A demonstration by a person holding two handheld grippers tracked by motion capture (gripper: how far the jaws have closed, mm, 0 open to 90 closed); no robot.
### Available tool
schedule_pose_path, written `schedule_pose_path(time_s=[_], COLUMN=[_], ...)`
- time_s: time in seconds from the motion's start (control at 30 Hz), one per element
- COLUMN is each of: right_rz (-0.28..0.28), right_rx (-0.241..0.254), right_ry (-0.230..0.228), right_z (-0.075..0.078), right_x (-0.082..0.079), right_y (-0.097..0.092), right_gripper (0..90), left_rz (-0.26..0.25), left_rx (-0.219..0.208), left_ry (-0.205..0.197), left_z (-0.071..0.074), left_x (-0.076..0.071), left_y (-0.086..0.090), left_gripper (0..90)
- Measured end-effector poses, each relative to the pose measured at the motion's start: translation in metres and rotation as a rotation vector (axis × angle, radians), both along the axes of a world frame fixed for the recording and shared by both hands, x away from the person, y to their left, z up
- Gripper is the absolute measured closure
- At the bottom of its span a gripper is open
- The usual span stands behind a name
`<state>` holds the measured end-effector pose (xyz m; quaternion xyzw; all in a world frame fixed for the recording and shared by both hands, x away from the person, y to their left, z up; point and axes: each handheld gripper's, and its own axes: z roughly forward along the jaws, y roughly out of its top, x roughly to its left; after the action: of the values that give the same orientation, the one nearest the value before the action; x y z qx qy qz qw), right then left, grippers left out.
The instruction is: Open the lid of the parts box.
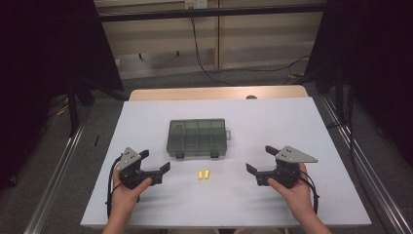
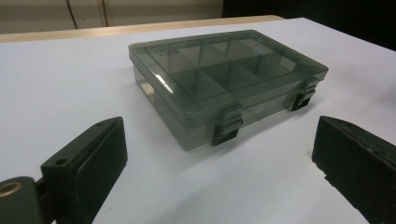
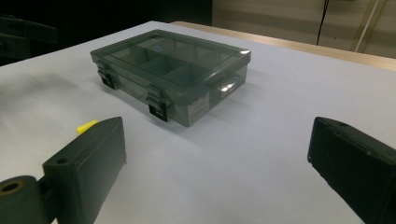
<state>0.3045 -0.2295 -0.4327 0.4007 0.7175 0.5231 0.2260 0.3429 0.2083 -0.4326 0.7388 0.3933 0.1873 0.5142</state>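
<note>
High view: left gripper point(image 1: 157, 163) sits near the table's point(image 1: 272, 122) front left, held in the left hand point(image 1: 127, 191). Jaws spread wide, nothing between them, touching nothing. Right gripper point(image 1: 258, 160) is near the front right, held in the right hand point(image 1: 292, 191). Jaws likewise spread wide and empty. The box point(image 1: 197, 138), smoky grey and see-through, lies shut at mid-table, two latches on its near edge. Two yellow pieces point(image 1: 203, 174) lie side by side just in front of the box, between the two grippers and well apart from each.

Left gripper view: both black jaws rise at the far left and far right of the frame, wide apart, with bare table between. Box point(image 2: 224, 74) lies ahead, lid down, inner dividers visible through it, both latches point(image 2: 227, 123) closed. No contact with the jaws.

Right gripper view: jaws again far apart, empty. Box point(image 3: 173, 70) ahead and to the left, lid shut. One yellow piece point(image 3: 87, 126) shows just past the left jaw's tip; whether it touches the jaw cannot be told here.
</note>
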Motion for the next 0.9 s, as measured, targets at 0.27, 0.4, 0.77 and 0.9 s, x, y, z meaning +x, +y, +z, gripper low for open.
schedule_pose_path(time_s=[0.27,0.4,0.77,0.9], right_rz=[-0.005,-0.004,0.020,-0.001], right_rx=[-0.032,-0.019,-0.024,-0.018], right_ry=[0.007,0.020,0.033,0.028], right_z=[-0.002,0.000,-0.003,-0.004], right_x=[0.005,0.010,0.022,0.026], right_y=[0.005,0.008,0.021,0.019], right_gripper=[4.7,4.7,5.6,6.8], left_rz=[-0.004,0.000,0.010,0.013], left_rx=[0.014,0.010,0.028,0.023], left_ry=[0.025,0.028,0.053,0.058], left_z=[0.000,0.000,-0.002,-0.002], left_x=[0.005,0.007,0.015,0.017], left_y=[-0.003,-0.003,-0.002,-0.002], left_gripper=[4.4,4.8,6.8,6.8])
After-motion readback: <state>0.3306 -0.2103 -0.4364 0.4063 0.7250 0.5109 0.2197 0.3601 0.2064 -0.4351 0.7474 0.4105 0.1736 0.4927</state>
